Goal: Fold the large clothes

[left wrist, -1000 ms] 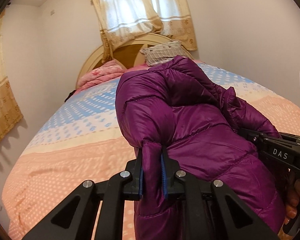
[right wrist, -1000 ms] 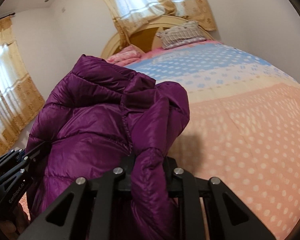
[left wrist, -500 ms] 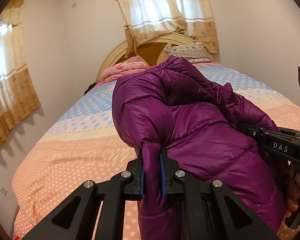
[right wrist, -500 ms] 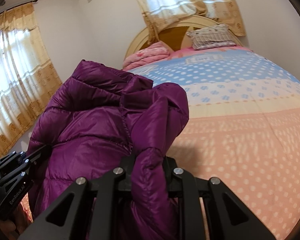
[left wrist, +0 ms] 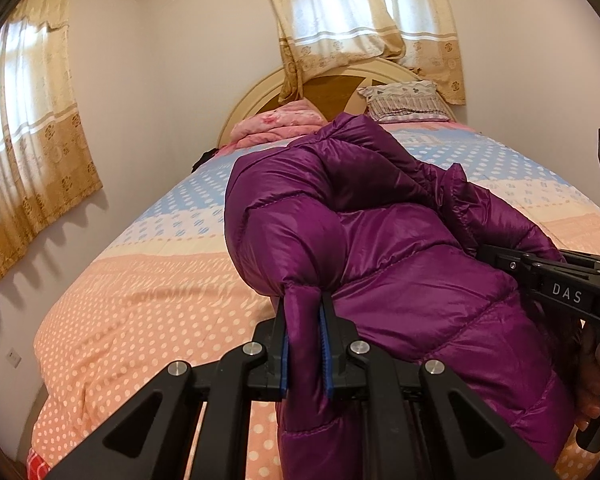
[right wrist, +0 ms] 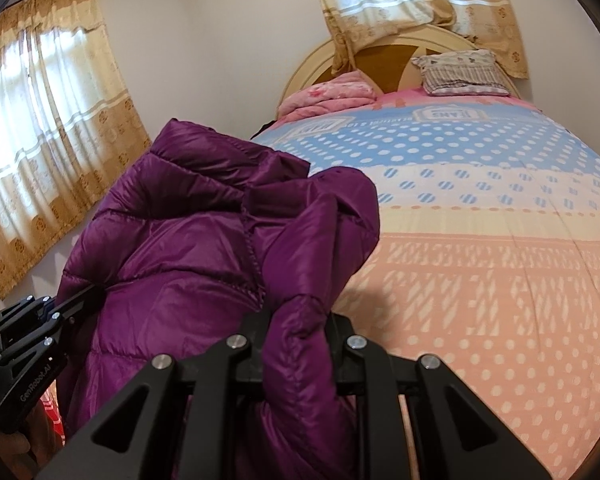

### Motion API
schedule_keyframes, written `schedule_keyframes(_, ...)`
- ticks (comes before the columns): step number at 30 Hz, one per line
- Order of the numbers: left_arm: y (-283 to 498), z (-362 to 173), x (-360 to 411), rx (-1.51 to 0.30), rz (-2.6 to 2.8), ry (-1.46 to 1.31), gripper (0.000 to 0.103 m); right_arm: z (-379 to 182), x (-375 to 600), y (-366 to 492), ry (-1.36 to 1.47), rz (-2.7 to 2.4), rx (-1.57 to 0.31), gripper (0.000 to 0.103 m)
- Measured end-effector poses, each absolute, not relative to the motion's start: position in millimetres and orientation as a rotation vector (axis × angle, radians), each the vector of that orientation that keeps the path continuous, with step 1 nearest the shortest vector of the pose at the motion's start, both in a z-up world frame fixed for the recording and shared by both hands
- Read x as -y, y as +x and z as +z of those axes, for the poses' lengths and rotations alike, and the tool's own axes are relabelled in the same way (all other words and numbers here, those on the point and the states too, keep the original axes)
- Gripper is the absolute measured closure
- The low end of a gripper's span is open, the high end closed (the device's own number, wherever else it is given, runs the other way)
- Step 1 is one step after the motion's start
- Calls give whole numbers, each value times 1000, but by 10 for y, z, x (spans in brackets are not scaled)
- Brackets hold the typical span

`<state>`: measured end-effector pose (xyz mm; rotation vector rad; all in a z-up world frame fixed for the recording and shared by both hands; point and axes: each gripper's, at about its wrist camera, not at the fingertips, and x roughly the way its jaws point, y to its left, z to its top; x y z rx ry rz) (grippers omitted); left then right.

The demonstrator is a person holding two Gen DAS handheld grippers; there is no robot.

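The purple puffer jacket (left wrist: 400, 264) is hanging in the air between the two claws, above the near, peach-dotted part of the bed (left wrist: 148, 300) and not yet lying on it. The left claw (left wrist: 305, 344) is pinching a narrow pleat of the fabric between its blue pads (left wrist: 285, 364), jaws nearly together, and the right claw (right wrist: 298, 344) is gripping a thicker bunched fold in the same way, so both are holding the jacket and neither is free. In the left view the right tool is showing at the right edge with a hand (left wrist: 598, 380) around its handle, just beside the jacket's far side. The step in hand seems to be carrying and presenting the garment before any fold is made. The next move is probably calling for lowering it onto the bedspread and drawing the two grips apart so the cloth spreads flat; the slippery, puffy shell is likely to slide or balloon, so the pinches need to be kept firm until it is resting. As held, the jacket's long axis is running roughly level from one claw to the other, across the bed's width, with the puffed bulk bulging toward the headboard (left wrist: 260, 92) and loose ends drooping below each grip; which end is the collar I cannot tell
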<state>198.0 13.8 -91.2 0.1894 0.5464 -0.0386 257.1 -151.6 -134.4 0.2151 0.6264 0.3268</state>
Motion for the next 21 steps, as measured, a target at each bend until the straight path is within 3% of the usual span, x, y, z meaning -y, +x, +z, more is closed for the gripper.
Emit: schedule_keyframes(21,2028,-1205,-464,-594,3,181,91,-1513,1335,2735,168,352,-704,83)
